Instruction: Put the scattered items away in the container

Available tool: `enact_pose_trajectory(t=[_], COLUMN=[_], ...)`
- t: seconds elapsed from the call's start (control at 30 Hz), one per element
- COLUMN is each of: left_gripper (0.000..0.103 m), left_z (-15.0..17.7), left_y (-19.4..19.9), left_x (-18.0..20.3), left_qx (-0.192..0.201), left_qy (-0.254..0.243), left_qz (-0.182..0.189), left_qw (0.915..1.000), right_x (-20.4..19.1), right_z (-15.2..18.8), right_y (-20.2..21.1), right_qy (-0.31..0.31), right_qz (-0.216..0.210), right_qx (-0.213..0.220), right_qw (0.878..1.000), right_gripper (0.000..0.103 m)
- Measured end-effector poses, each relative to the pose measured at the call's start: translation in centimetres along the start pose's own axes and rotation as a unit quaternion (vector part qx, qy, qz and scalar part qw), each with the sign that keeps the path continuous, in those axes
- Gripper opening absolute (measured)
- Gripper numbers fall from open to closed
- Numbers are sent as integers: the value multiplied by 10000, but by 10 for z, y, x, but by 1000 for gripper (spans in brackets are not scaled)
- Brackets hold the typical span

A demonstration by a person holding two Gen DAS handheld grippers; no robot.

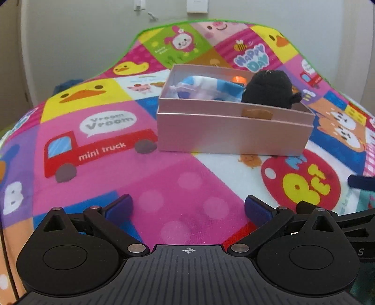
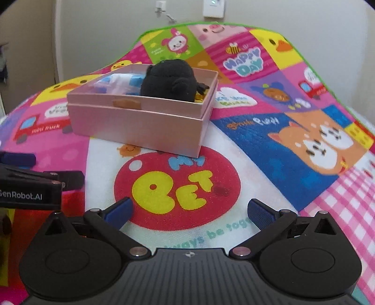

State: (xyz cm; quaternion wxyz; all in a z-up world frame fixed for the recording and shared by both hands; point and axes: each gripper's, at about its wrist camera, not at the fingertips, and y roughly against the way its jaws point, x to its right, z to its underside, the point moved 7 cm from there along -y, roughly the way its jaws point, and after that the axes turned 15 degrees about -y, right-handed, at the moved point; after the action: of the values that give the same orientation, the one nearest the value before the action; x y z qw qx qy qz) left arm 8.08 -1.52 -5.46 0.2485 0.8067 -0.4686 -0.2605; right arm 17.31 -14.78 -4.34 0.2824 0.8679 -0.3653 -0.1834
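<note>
A pink cardboard box [image 1: 234, 136] [image 2: 140, 126] stands on the cartoon play mat. Inside it sit a black plush toy [image 1: 269, 86] [image 2: 171, 79], a blue-and-white cloth bundle [image 1: 206, 90] [image 2: 117, 82] and a small orange item [image 1: 239, 78]. My left gripper [image 1: 188, 207] is open over the pink dotted patch in front of the box, nothing between its blue pads. My right gripper [image 2: 189, 210] is open wide over the red "My Pet" circle, also with nothing in it. In the right wrist view, the left gripper's side [image 2: 30, 178] shows at the left edge.
The play mat [image 1: 93, 152] [image 2: 293, 140] covers a raised surface with a green border at the back. A beige wall with a white switch plate [image 1: 196, 5] [image 2: 213, 8] stands behind. A dark blue cloth [image 1: 68, 84] lies off the mat's left edge.
</note>
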Motion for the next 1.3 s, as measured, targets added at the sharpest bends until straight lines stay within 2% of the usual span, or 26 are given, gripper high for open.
enact_pose_trajectory(t=[0.07,0.13,0.27,0.37,0.47,0.7,0.77,0.8,0.83,0.87,0.93,0.97,1.03,1.07,1.1,1.17,1.3], left_gripper=[103,103,103,103,103,103,103,103,103,103,103,103,103,103,103,103,103], left_z=[-1,1,18,43,50,21,14,9,3,-2,-4,-1,2,1,-1,-4,-9], left_y=[2,6,30,58,57,19,13,10,8,7,11,13,16,15,12,7,-2], left_x=[2,3,3,-3,-10,-16,-12,-8,-3,4,18,23,29,28,26,15,2], left_qx=[22,-78,-193,-349,-338,-26,49,85,149,252,604,735,902,874,827,719,386], left_qy=[-41,-39,-348,72,315,52,-195,-469,-915,-1486,-2463,-2655,-2802,-2804,-2710,-2344,-1571], left_qz=[-183,-518,-955,-1239,-1023,-532,-503,-494,-515,-571,-743,-865,-1078,-1052,-950,-634,-156], left_qw=[9998,9986,9946,9917,9937,9986,9985,9976,9944,9869,9645,9574,9496,9501,9543,9674,9867], right_x=[-2,-1,5,7,5,5,5,5,5,5,5,5,5,5,5,5,5], right_z=[1,1,-1,0,0,0,0,0,1,1,0,0,0,0,0,0,0], right_y=[1,0,-2,-2,-1,-2,-2,-2,-2,-2,-2,-2,-2,-2,-2,-2,-2], right_qy=[62,49,-168,-244,-170,-196,-195,-200,-204,-203,-198,-199,-201,-198,-195,-196,-198], right_qz=[42,31,-126,-182,-126,-135,-135,-139,-142,-140,-136,-138,-139,-137,-134,-136,-139], right_qx=[53,35,-65,-88,-56,-69,-70,-72,-73,-73,-72,-72,-75,-73,-73,-72,-73], right_qw=[10000,10000,9998,9995,9998,9997,9997,9997,9997,9997,9997,9997,9997,9997,9997,9997,9997], right_gripper=[103,103,103,103,103,103,103,103,103,103,103,103,103,103,103,103,103])
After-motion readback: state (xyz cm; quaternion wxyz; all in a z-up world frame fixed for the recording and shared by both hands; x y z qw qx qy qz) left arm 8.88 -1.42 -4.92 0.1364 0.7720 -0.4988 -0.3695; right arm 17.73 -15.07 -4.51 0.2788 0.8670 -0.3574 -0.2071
